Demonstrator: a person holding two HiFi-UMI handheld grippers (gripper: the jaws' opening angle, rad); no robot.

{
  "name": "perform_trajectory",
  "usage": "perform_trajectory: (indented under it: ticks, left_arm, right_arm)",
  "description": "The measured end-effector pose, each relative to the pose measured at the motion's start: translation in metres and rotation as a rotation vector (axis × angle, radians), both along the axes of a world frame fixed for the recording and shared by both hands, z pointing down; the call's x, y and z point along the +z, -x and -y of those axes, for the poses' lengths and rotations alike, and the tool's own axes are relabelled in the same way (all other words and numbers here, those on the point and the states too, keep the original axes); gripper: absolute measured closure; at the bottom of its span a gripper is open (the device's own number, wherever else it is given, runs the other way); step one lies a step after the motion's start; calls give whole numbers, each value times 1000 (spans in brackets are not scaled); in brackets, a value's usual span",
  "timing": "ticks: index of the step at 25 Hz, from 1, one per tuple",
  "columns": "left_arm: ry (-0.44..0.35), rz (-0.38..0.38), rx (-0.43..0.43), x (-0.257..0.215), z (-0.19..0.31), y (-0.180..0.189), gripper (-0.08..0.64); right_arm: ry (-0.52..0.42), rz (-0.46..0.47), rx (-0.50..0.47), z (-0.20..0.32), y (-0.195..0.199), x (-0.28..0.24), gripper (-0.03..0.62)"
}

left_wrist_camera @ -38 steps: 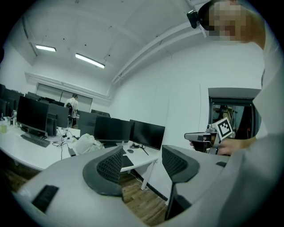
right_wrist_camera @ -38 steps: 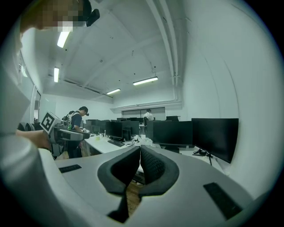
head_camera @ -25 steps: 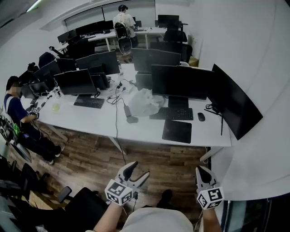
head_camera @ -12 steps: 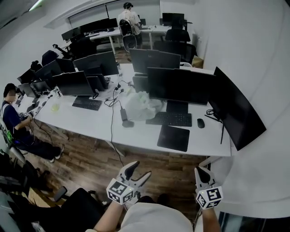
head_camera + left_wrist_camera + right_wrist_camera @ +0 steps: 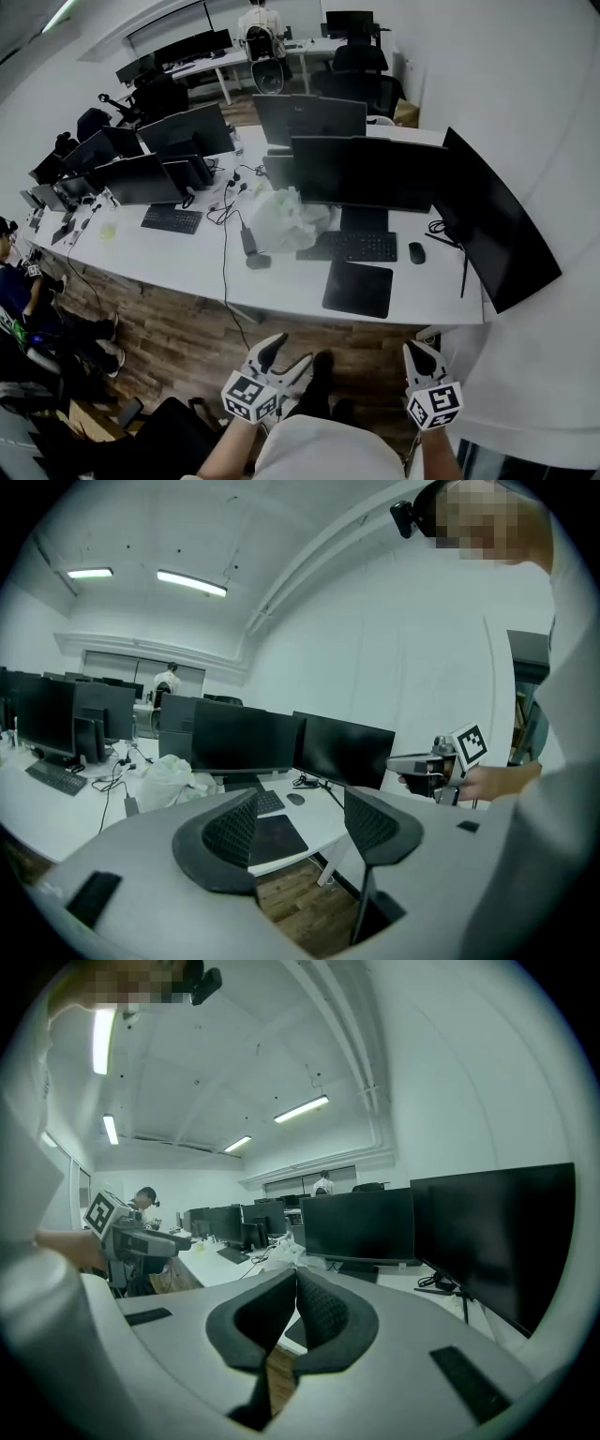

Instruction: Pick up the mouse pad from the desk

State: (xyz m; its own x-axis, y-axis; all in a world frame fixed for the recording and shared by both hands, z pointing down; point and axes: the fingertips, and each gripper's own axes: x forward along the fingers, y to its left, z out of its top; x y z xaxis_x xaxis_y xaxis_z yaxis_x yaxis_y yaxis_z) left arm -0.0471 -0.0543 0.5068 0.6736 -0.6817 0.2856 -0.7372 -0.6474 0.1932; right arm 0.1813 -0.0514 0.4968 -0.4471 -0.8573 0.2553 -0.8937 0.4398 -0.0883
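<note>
Closer now, the counter (image 5: 178,251) is looming larger. At centre right the mouse pad (image 5: 358,289) is lying flat by its front edge. Below, the left hand-held gripper (image 5: 287,352) is gaping empty and the right hand-held gripper (image 5: 419,350) is staying closed on nothing. The pad is looking thin, light and floppy, so pinching its near edge is probably best.

The grey 2-jaw left gripper (image 5: 287,353), with its square-marker cube, is held low in front of the torso, its jaws apart and empty. The matching right gripper (image 5: 418,350) is level with it and well apart, jaws closed tip to tip. The left forearm (image 5: 223,452) and right forearm (image 5: 433,456) reach forward, and both grippers tilt slightly downward.
</note>
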Motion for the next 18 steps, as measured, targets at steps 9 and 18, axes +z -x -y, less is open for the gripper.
perform_trajectory:
  ticks: [9, 18]
  left_arm:
    - [34, 14, 65, 32, 85, -12, 252]
    - [107, 19, 151, 66, 171, -30, 244]
  right_arm:
    - [52, -21, 44, 73, 0, 21, 578]
    - [117, -25, 103, 146, -2, 49, 578]
